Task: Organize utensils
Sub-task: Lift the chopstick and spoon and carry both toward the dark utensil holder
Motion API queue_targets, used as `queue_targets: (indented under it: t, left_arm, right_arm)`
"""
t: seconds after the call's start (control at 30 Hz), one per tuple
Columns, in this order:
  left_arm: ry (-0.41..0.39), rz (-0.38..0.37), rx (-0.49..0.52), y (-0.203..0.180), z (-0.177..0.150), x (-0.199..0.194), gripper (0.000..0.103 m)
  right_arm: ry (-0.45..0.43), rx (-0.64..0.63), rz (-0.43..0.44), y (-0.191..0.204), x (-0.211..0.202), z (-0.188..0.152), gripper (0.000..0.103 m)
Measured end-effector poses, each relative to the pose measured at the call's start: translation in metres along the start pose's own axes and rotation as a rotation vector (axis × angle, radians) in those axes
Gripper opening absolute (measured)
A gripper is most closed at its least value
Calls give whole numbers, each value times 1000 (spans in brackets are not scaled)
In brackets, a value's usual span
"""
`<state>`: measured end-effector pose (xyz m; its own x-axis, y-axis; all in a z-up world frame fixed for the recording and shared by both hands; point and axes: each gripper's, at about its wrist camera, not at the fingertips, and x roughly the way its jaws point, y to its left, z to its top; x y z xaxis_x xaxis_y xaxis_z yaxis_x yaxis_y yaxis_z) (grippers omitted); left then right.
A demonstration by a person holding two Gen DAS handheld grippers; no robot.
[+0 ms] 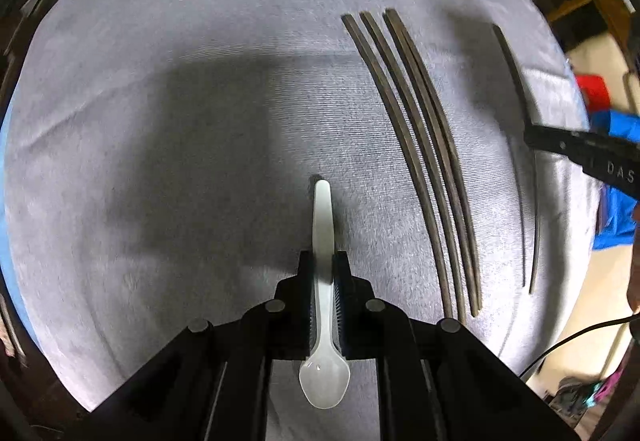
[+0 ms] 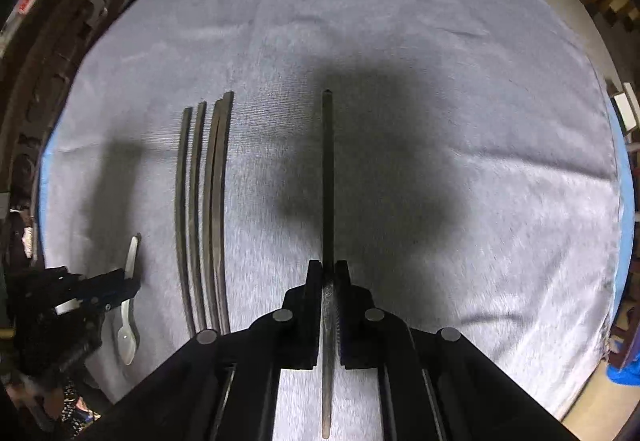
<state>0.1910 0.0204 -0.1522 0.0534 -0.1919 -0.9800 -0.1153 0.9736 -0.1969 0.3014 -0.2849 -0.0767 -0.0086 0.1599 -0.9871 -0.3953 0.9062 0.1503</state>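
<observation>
My left gripper [image 1: 323, 265] is shut on a white plastic spoon [image 1: 322, 225], handle pointing forward, bowl back toward the camera, held just above the grey cloth [image 1: 200, 121]. It also shows in the right wrist view [image 2: 127, 281] at the far left. My right gripper [image 2: 328, 271] is shut on a single dark chopstick [image 2: 327, 169] that points straight ahead over the cloth; in the left wrist view the gripper [image 1: 532, 139] holds this chopstick [image 1: 516, 73] at the right. Several dark chopsticks [image 1: 416, 145] lie side by side on the cloth between the two grippers, also in the right wrist view [image 2: 204, 209].
The grey cloth [image 2: 440, 81] covers a round table with a blue layer at its edge [image 2: 624, 201]. Blue and red items [image 1: 608, 121] and a black cable [image 1: 580, 333] lie beyond the table's right side. Dark clutter surrounds the table.
</observation>
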Motion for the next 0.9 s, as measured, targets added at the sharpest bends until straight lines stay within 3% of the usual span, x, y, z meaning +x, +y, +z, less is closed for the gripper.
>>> queue_targets:
  t: [0.23,0.4,0.63,0.9]
  left_arm:
    - [-139,-65,-88,17,-34,-27,10]
    - [-217,-64,-128,13,-56,-42,10]
    - [-292,-54,-154,19,-74,-65,10]
    - [-385,-125,-232,28,-98,-84,10]
  right_arm:
    - [-148,68,93,-29,-31,-44,7]
    - [-226,94,121,-37,-59,-83,7]
    - [-285,101,124,-32,-66,-103,7]
    - [-374,136,158,-29,-64,-115,7]
